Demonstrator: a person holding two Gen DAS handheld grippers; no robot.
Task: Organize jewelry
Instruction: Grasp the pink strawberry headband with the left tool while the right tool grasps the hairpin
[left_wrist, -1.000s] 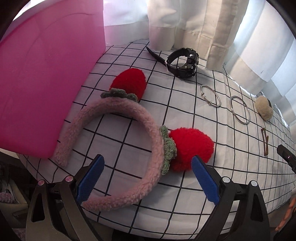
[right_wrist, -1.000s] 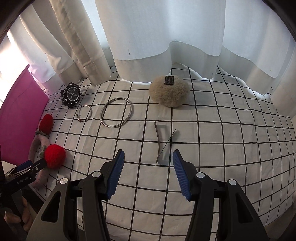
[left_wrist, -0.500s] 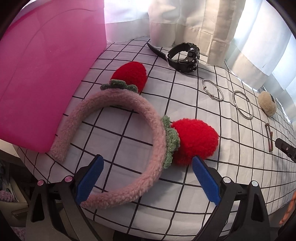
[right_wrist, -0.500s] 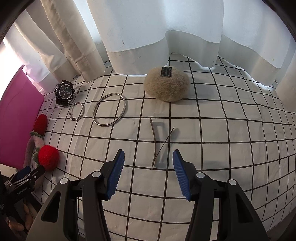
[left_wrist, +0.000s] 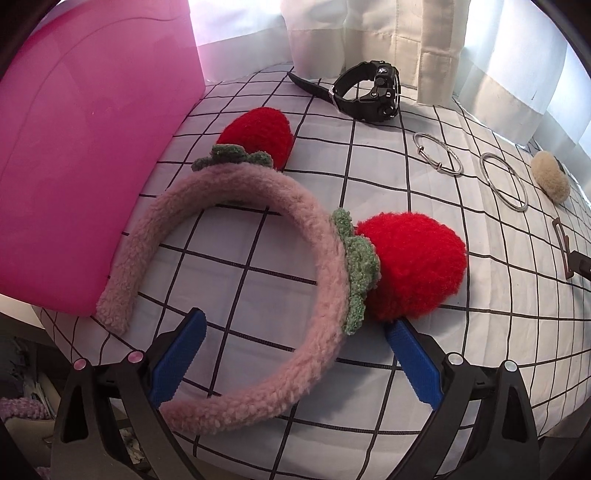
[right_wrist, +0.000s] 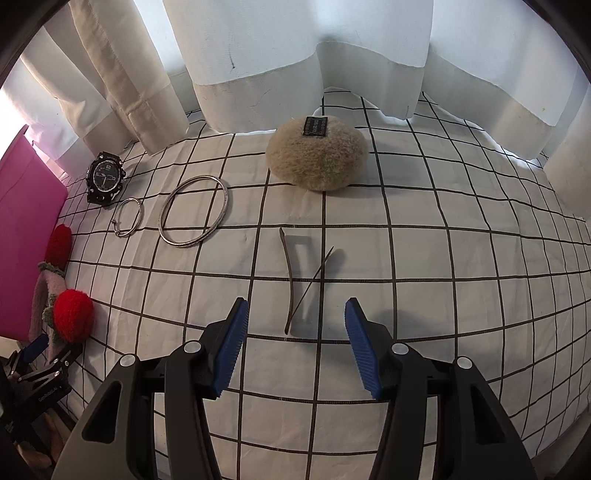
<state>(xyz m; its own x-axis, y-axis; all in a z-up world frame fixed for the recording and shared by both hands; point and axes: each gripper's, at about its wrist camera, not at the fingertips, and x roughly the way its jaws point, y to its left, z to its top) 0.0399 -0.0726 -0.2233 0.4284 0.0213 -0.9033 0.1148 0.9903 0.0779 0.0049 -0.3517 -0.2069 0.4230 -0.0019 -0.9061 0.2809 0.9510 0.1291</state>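
A pink fuzzy headband (left_wrist: 295, 236) with two red strawberry pompoms (left_wrist: 413, 262) lies on the checked cloth beside a pink box (left_wrist: 85, 155). My left gripper (left_wrist: 295, 354) is open, its blue fingers on either side of the headband's near arc. My right gripper (right_wrist: 295, 343) is open just short of a thin brown hair clip (right_wrist: 291, 284). A black watch (right_wrist: 105, 177), a small silver bangle (right_wrist: 129, 221), a large silver bangle (right_wrist: 194, 210) and a beige fluffy hair clip (right_wrist: 317, 157) lie further back.
White curtains (right_wrist: 295, 55) hang along the far edge of the table. The pink box (right_wrist: 22, 236) stands at the left edge. The checked cloth (right_wrist: 461, 277) extends to the right. The table's near edge drops off under both grippers.
Both grippers have moved forward. The left now straddles the headband's near arc. The right has come closer to the brown hair clip. Nothing has been taken hold of.
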